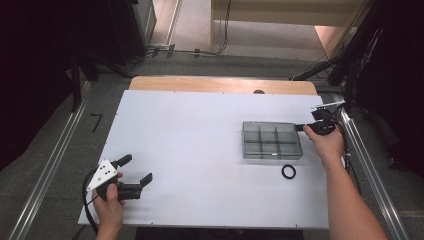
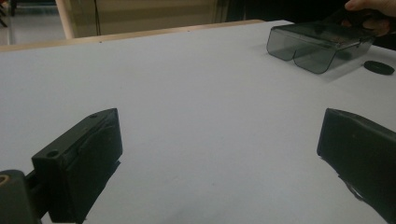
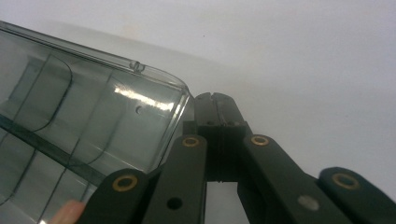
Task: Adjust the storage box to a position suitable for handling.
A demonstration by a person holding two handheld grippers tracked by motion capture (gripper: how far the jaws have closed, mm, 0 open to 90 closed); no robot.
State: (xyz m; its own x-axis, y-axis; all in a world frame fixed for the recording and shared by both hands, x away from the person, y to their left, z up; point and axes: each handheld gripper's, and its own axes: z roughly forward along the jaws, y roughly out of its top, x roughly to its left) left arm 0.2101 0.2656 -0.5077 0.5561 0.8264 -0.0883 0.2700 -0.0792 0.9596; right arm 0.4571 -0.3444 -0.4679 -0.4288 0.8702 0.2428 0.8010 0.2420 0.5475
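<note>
Two tongs: right tongs [image 1: 301, 127] clenched, jaws pressed together w/ nothing between, tips at the right edge of the clear box [image 1: 272, 140]. Left tongs [image 1: 135, 169] released, jaws wide, well left of box. Black ring [image 1: 288, 171] just in front of box, on desk [image 1: 190, 150].

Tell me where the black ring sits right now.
In the high view the black ring lies flat on the white table, right side, just in front of the clear compartment box and left of the person's right forearm.
</note>
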